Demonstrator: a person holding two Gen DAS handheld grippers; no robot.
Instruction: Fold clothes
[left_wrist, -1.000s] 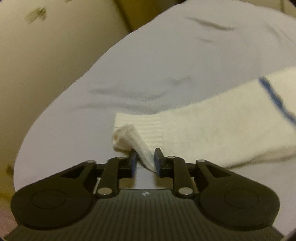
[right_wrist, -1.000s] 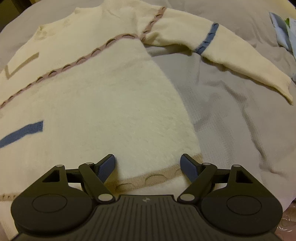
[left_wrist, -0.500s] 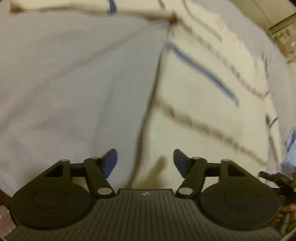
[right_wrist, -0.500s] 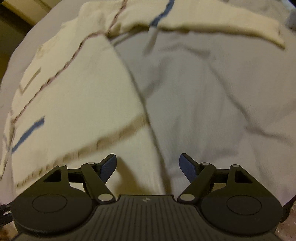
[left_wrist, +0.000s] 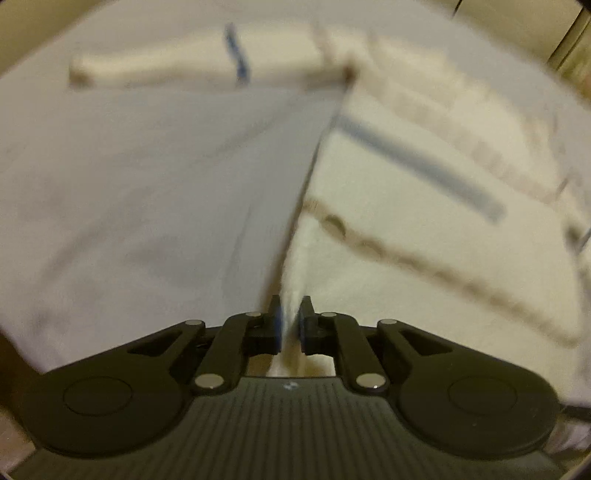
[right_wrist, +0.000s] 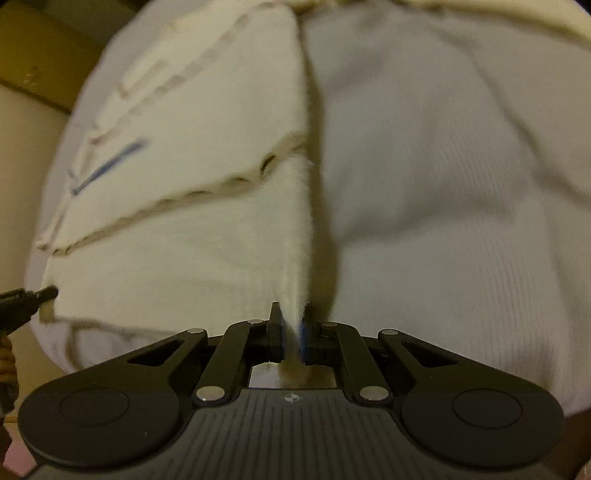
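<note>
Black plastic linkages with steel pivot pins fill the bottom of both wrist views, and each tool has its blue-padded jaws drawn narrow around a pinch of fuzzy cream knit. The left tool (left_wrist: 290, 325) clamps the left bottom corner of the sweater (left_wrist: 424, 229), the fabric rising as a thin soft ridge between the pads; the right tool (right_wrist: 291, 334) nips the opposite bottom corner in the same way, a fluffy fold standing up between its pads. In the right wrist view the dark tip of the left tool (right_wrist: 27, 299) shows at the far left, touching the hem's other end. Beyond the jaws the sweater lies spread flat on a pale grey-lavender sheet (left_wrist: 147, 177) with a fine ribbed weave and a few shallow creases. The knit looks thick and brushed, with hairy edges. A beige scalloped band (left_wrist: 424, 258) crosses the body just above the hem, and a short slate-blue bar (left_wrist: 424, 166) slants across the chest farther up. Farthest off in the left wrist view, one sleeve (left_wrist: 192, 70) stretches sideways, a long soft tube ringed by a narrow blue stripe (left_wrist: 236, 59). Both views are smeared by motion blur, so finer stitch detail cannot be made out.
</note>
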